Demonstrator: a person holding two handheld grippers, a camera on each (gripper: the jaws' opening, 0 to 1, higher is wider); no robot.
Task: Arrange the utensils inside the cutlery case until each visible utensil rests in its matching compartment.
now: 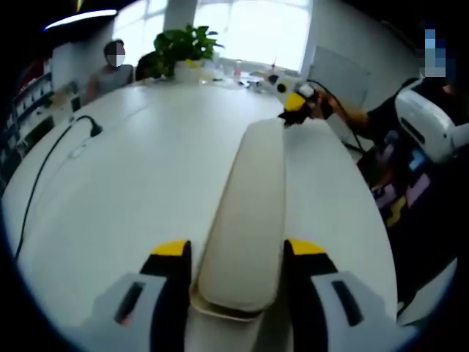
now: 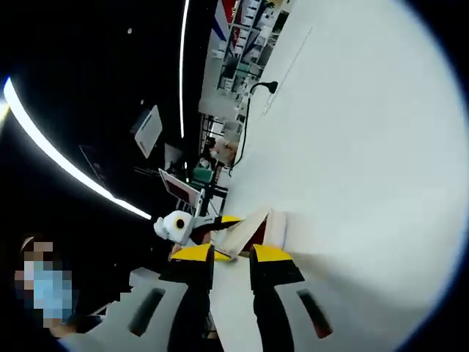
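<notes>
1. Left gripper view: long cream plastic cutlery case (image 1: 245, 220), lid shut, lies lengthwise on the white tabletop (image 1: 124, 205), running near to far. Left gripper (image 1: 236, 253) straddles its near end; yellow-tipped fingers (image 1: 173, 253) sit either side of the case, touching or just beside it. Can't tell if they're actually clamping.
2. Same view, far end: right gripper (image 1: 297, 103) meets the case's far tip, held by a person's hand. Black cable (image 1: 44, 169) lies far left, a green potted plant (image 1: 183, 48) at the far edge; both well apart from the case.
3. Right gripper view: right gripper (image 2: 231, 258) w/ fingers nearly together over the case end (image 2: 245, 227). Looks like a pinch on the lid edge or seam, but contact is too small to confirm.
4. No utensils seen; case looks closed, so the step is prob. opening it.
5. To do it well: left side should brace the base firmly, right lifts the lid only, slow, no twisting. Keep the case flat on the tabletop so contents don't spill.
</notes>
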